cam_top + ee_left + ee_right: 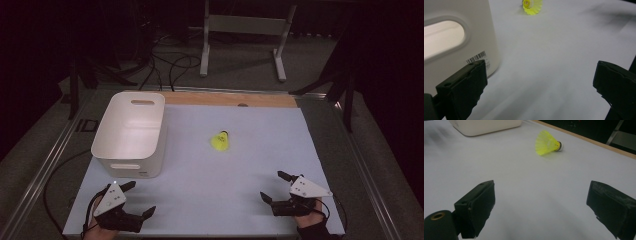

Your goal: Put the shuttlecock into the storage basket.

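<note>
Here, a yellow shuttlecock (220, 141) lay on its side near the middle of a white table (225, 185), well apart from both grippers. A white bin (131, 131) stood at the table's left. The left gripper (141, 199) and right gripper (272, 186) rested at the near edge, jaws spread wide, holding nothing.

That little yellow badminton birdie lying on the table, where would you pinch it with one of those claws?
Probably across the narrow end of the shuttlecock, just behind its pale cork tip. It lies on its side with the flared skirt toward the right gripper, so coming down from above and closing across the firm neck should avoid crushing the soft skirt.
</note>
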